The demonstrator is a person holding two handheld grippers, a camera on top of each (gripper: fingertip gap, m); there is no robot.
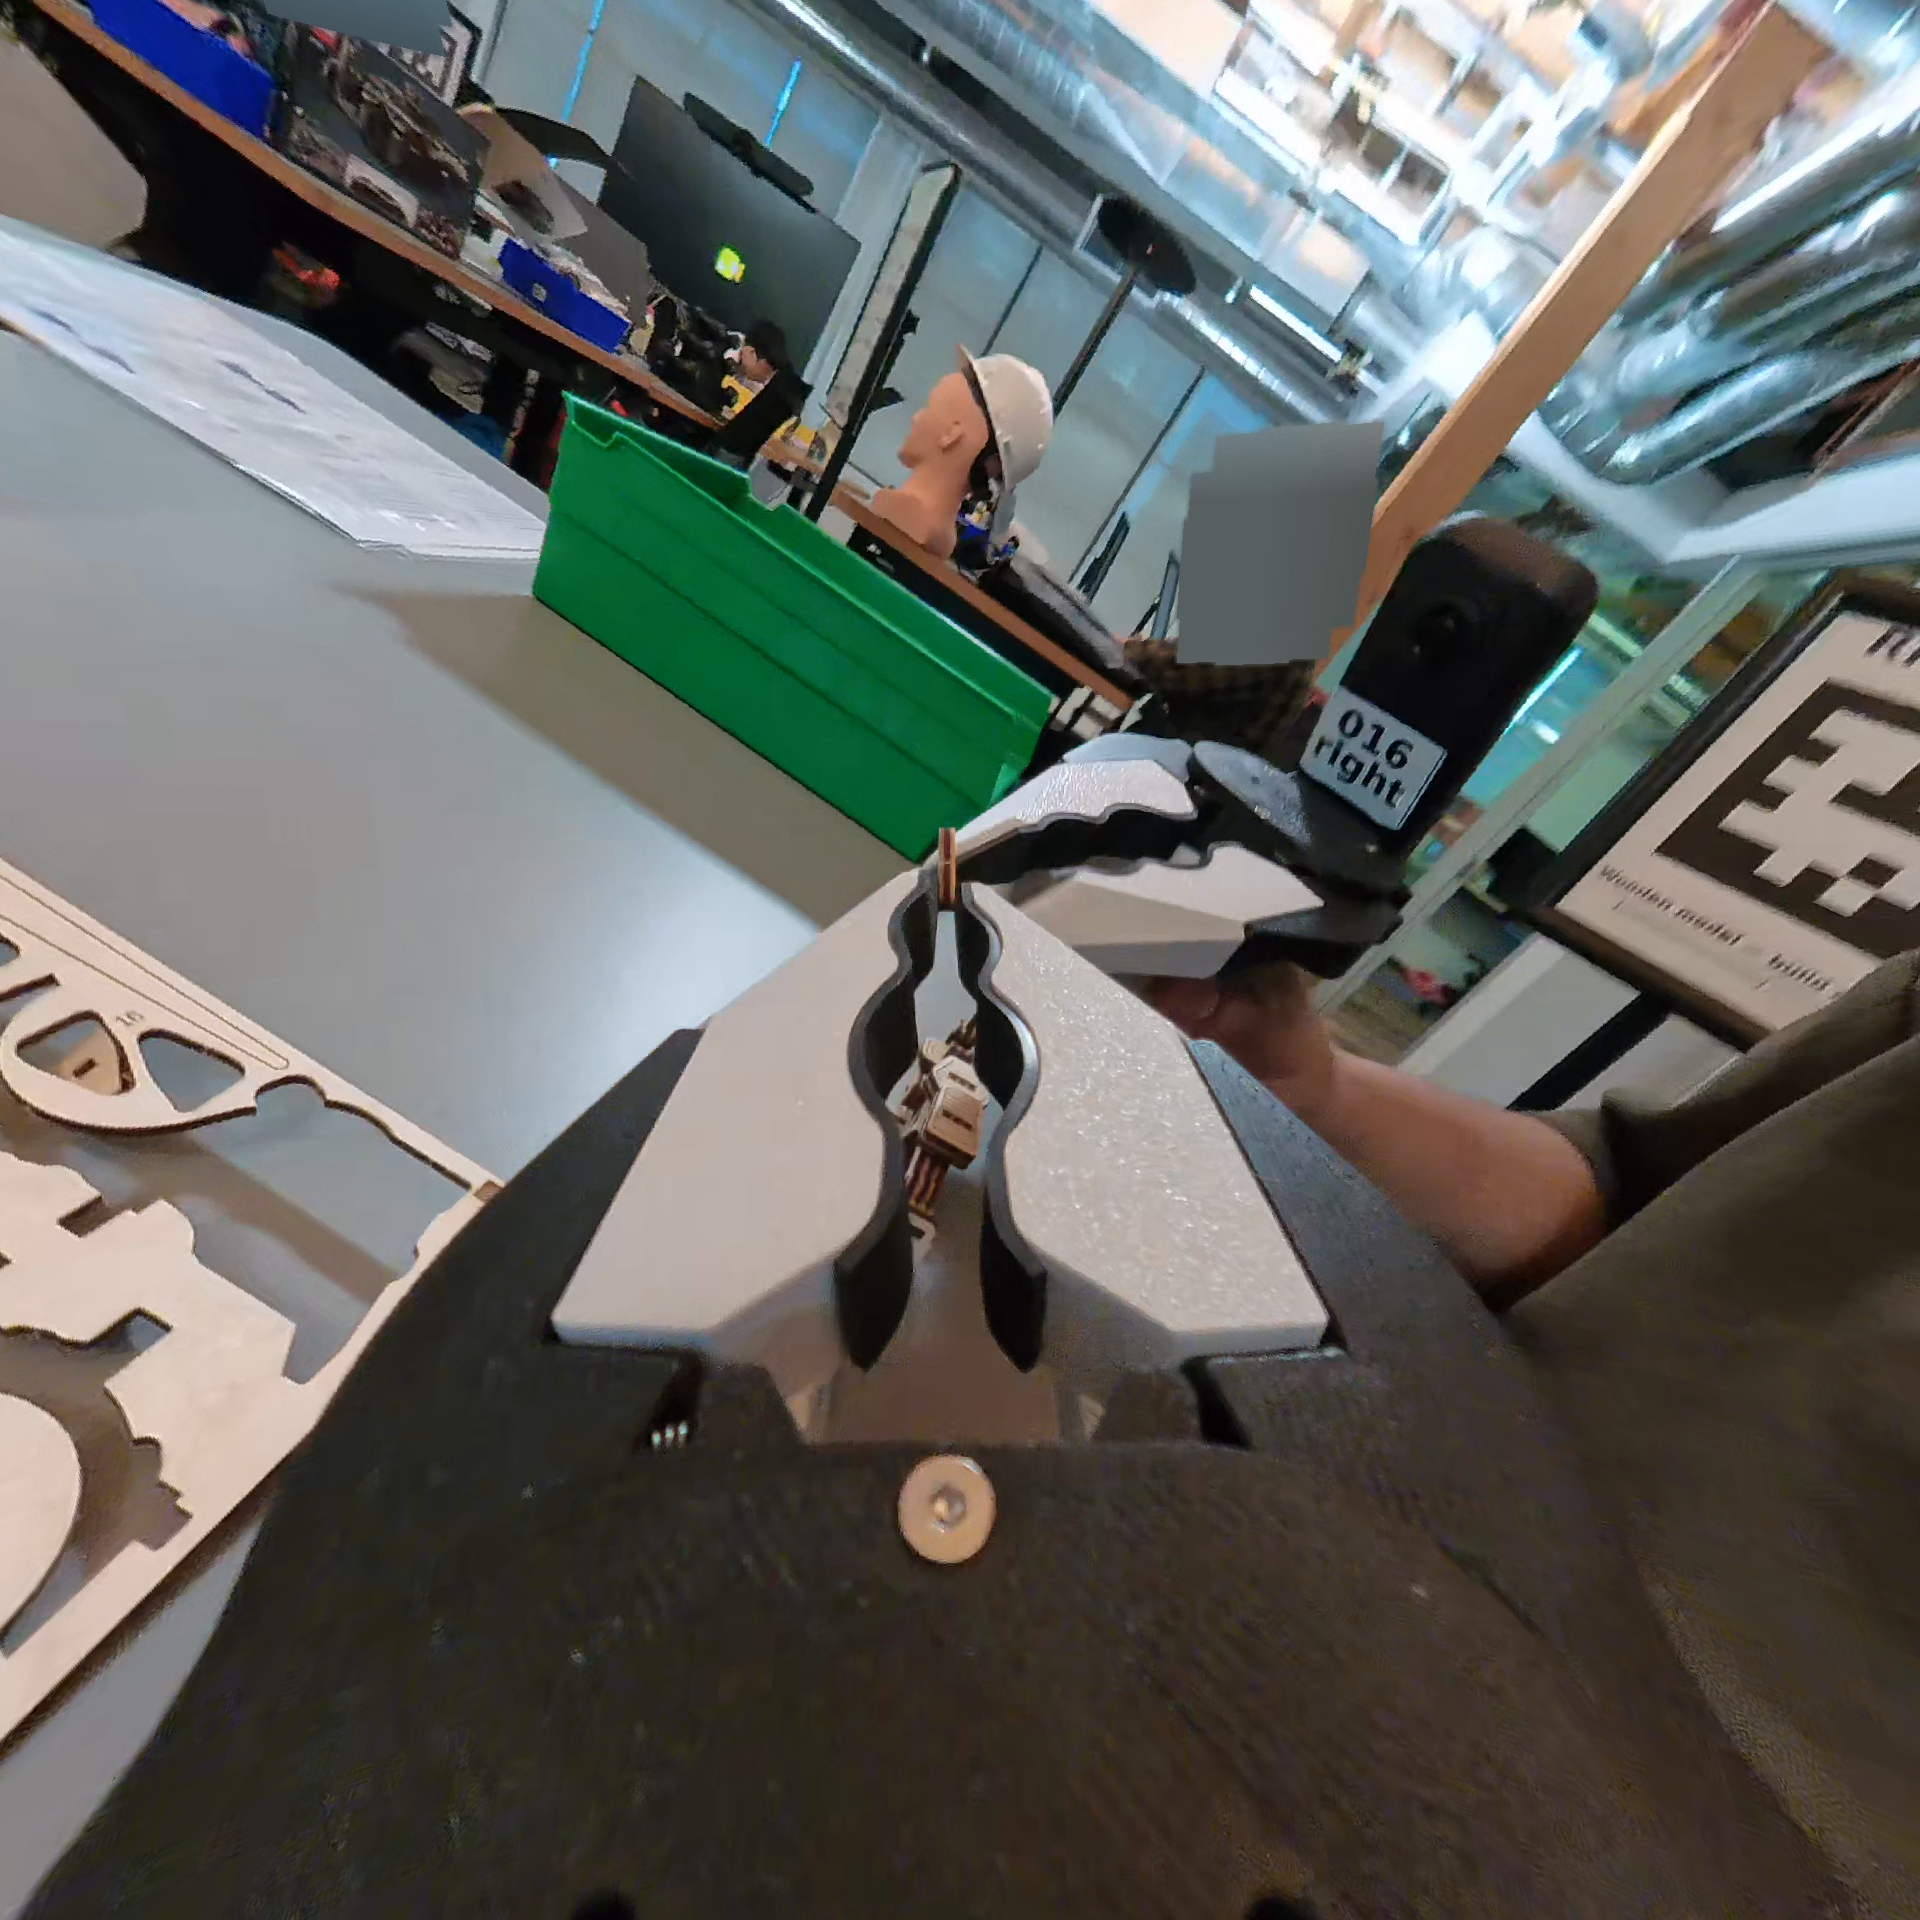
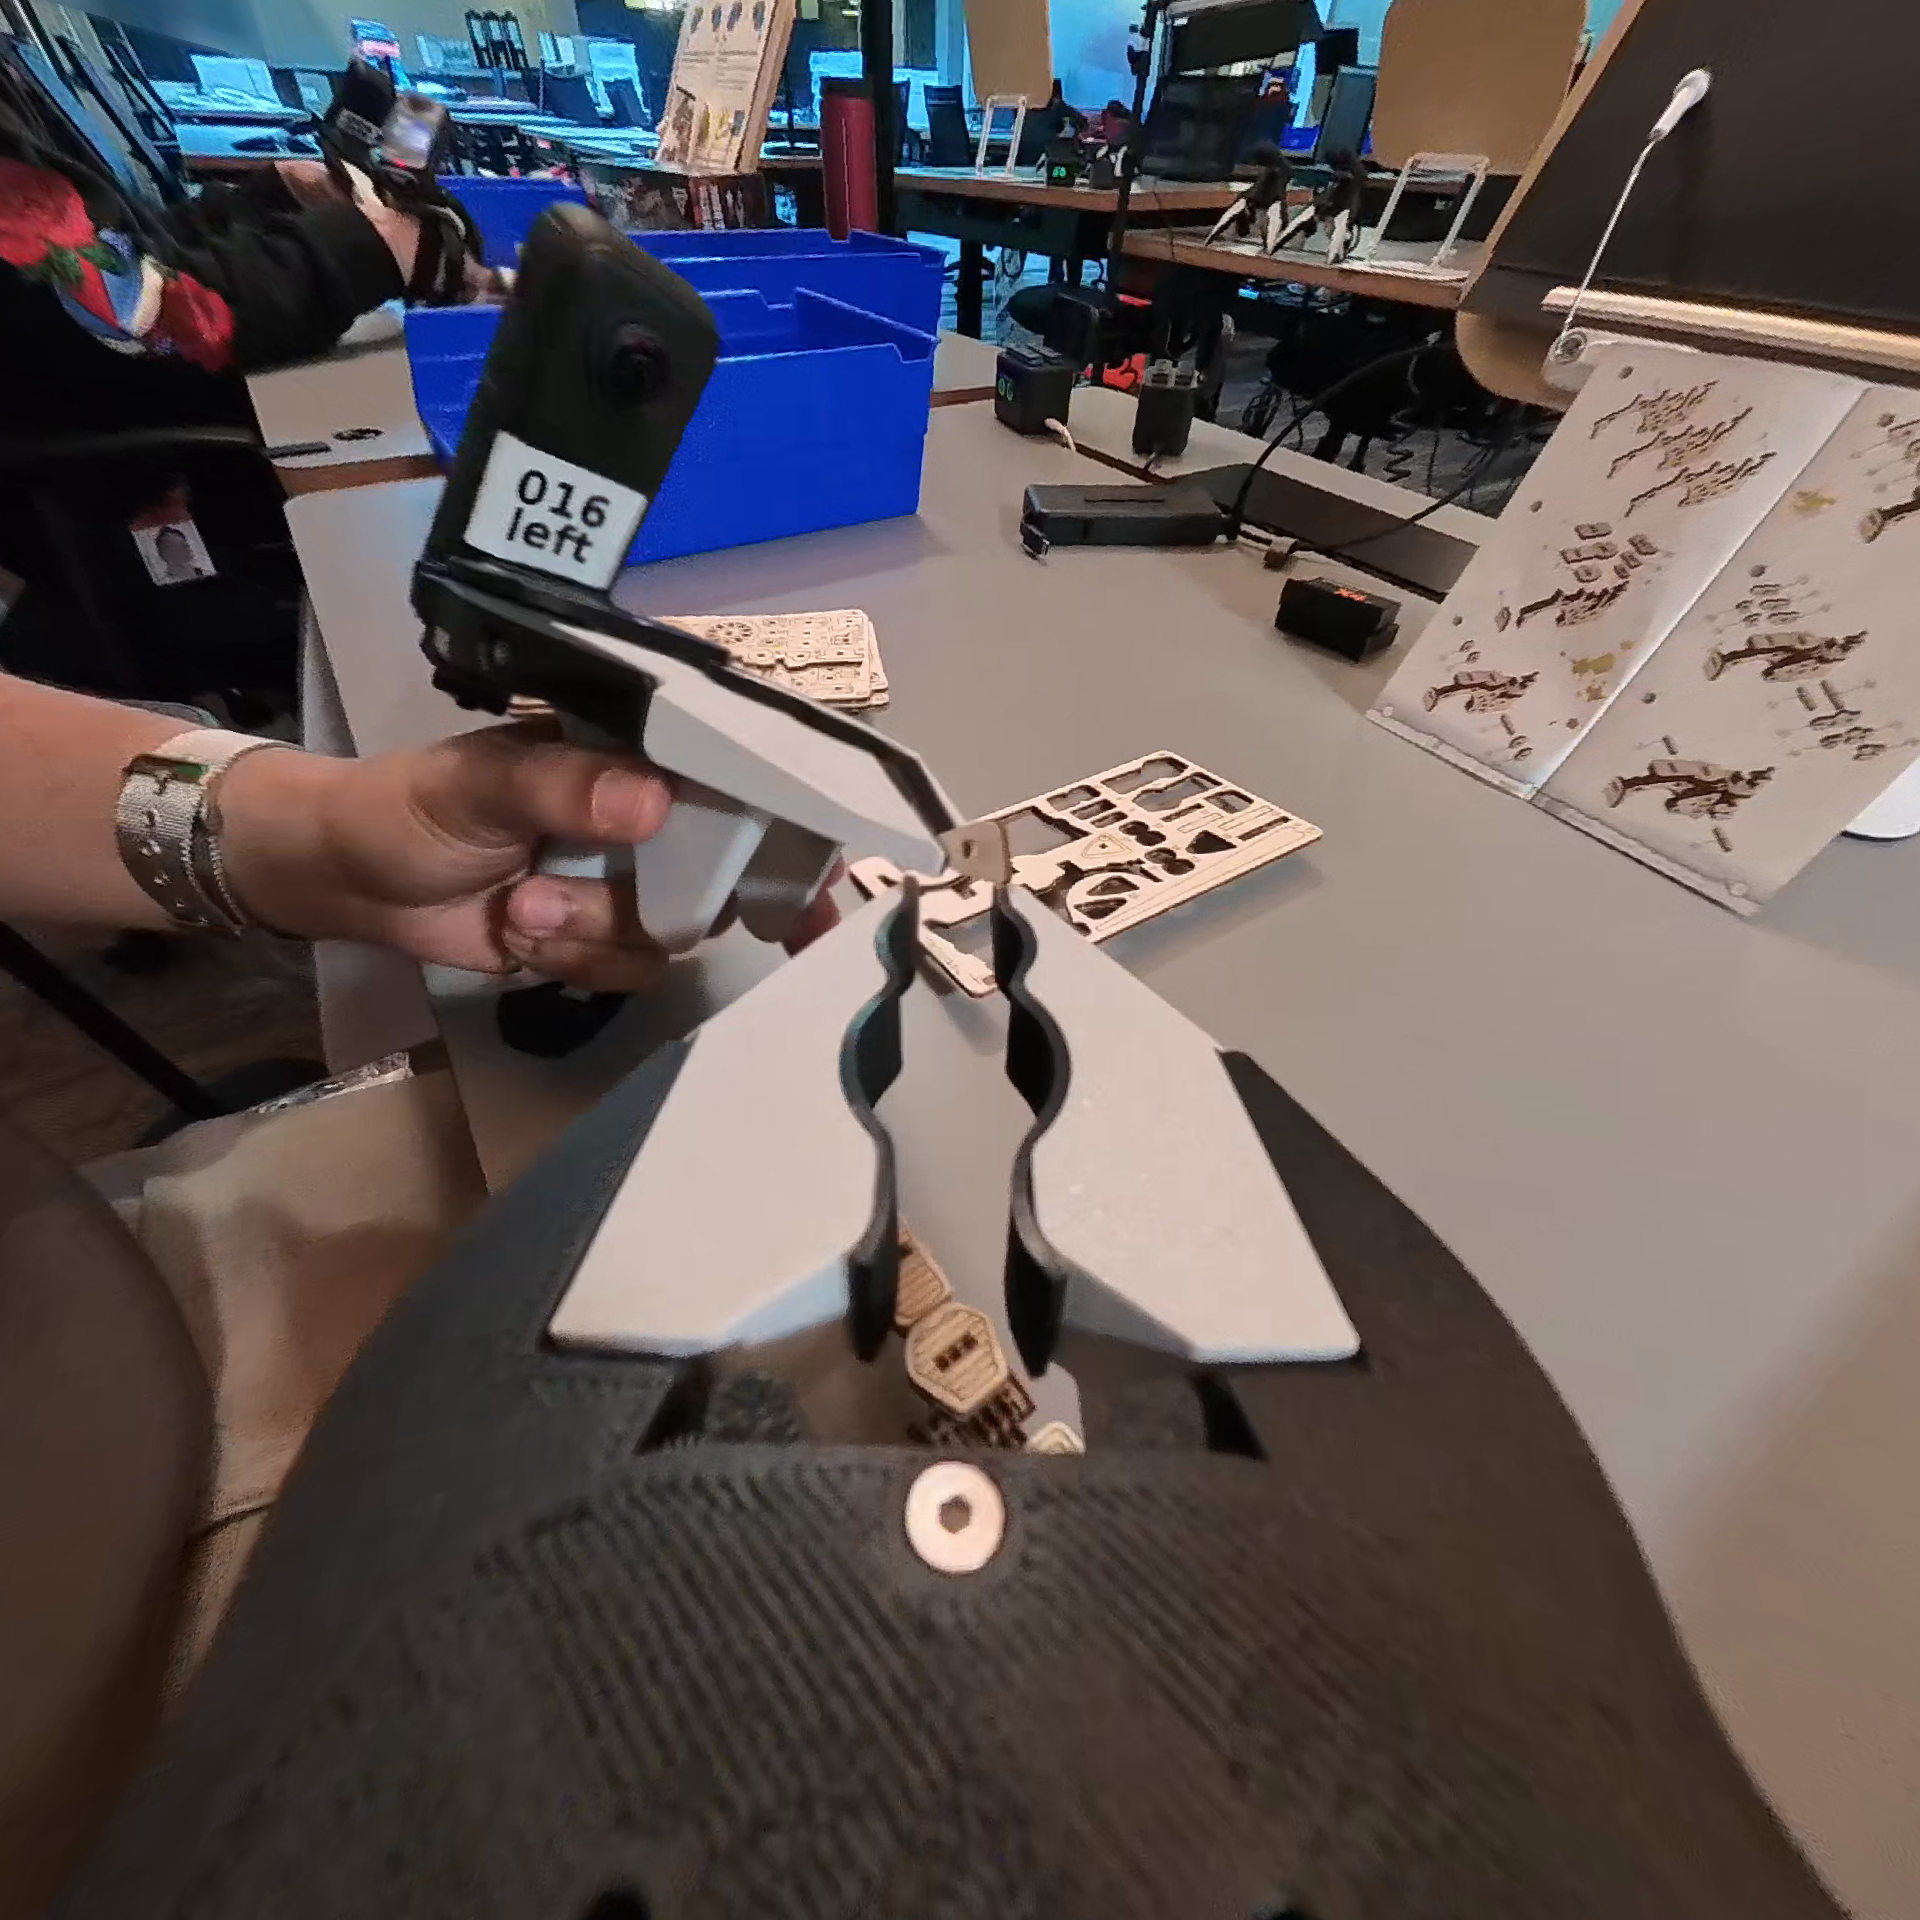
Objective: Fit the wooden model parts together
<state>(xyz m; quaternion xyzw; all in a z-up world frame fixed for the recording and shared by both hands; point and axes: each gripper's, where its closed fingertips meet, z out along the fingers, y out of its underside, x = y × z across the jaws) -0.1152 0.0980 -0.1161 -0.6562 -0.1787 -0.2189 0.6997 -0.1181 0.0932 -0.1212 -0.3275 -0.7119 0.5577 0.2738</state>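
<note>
My left gripper (image 1: 948, 896) is shut on a small flat wooden piece (image 1: 948, 860) that sticks out past its tips. In the right wrist view the left gripper (image 2: 940, 831) comes in from the left and holds that piece (image 2: 979, 844) just beyond my right gripper (image 2: 956, 894). The right gripper's jaws stand apart with nothing between them. In the left wrist view the right gripper (image 1: 971, 862) reaches in from the right, its tips beside the piece. A partly built wooden model (image 2: 951, 1356) lies below both grippers and shows through the finger gap (image 1: 940, 1122).
A punched-out wooden parts sheet (image 2: 1153, 842) lies on the grey table (image 2: 1455, 1039), also in the left wrist view (image 1: 156, 1247). A stack of sheets (image 2: 800, 649), a blue bin (image 2: 790, 416), black boxes (image 2: 1335, 615), an instruction sheet (image 2: 1662, 644) and a green bin (image 1: 779, 644) stand farther off. My two grippers' fingertips are within a few centimetres of each other.
</note>
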